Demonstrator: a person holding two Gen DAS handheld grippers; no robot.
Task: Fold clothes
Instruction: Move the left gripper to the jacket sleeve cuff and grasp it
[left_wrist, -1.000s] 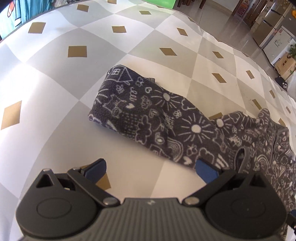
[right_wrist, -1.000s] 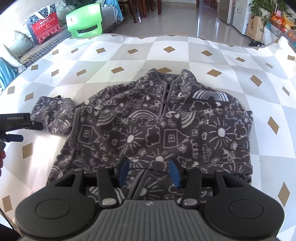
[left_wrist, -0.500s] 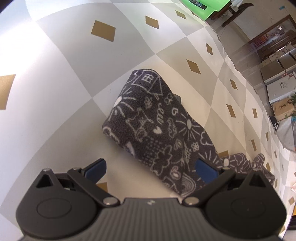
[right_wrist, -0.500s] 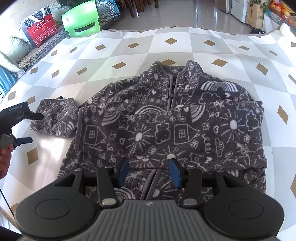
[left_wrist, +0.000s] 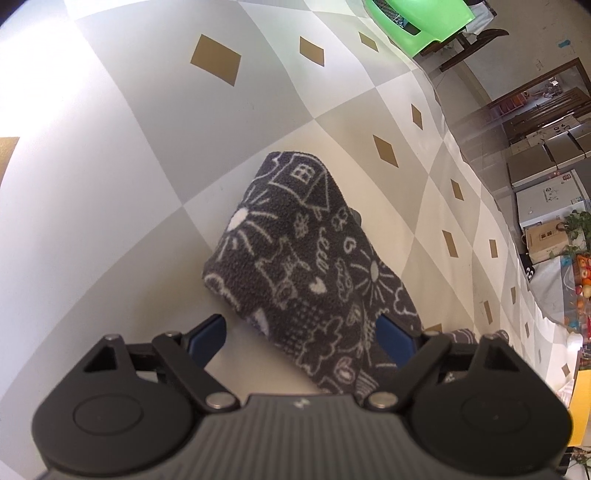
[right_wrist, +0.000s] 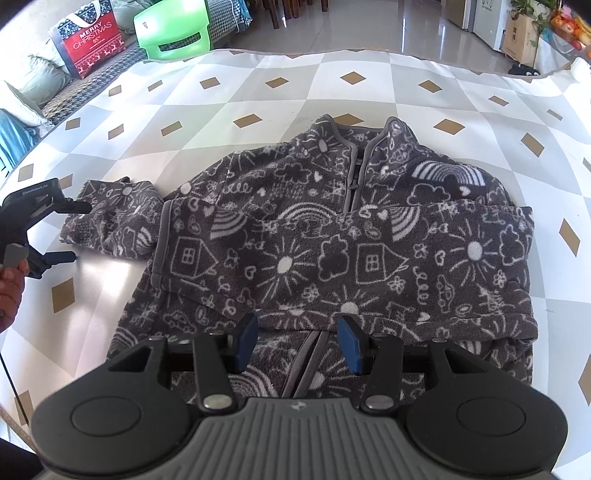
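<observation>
Diamond-pattern mat (right_wrist: 369, 66) carried a dark doodle-print fleece jacket (right_wrist: 332, 240), its sleeve (left_wrist: 295, 258) stretched out left.

The left hand-held gripper (left_wrist: 301, 334) has come down over the sleeve (left_wrist: 306, 266), its jaws now closing around it.

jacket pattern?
Dark grey fleece jacket with white doodles: houses, suns, rainbows, hearts. Clearest in the right wrist view.

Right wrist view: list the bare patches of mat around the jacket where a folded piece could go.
Bare mat runs beyond the jacket's collar toward the green chair, and right of the jacket to the mat's edge. The near left is crowded: the outstretched sleeve, with the left gripper closing around it.
</observation>
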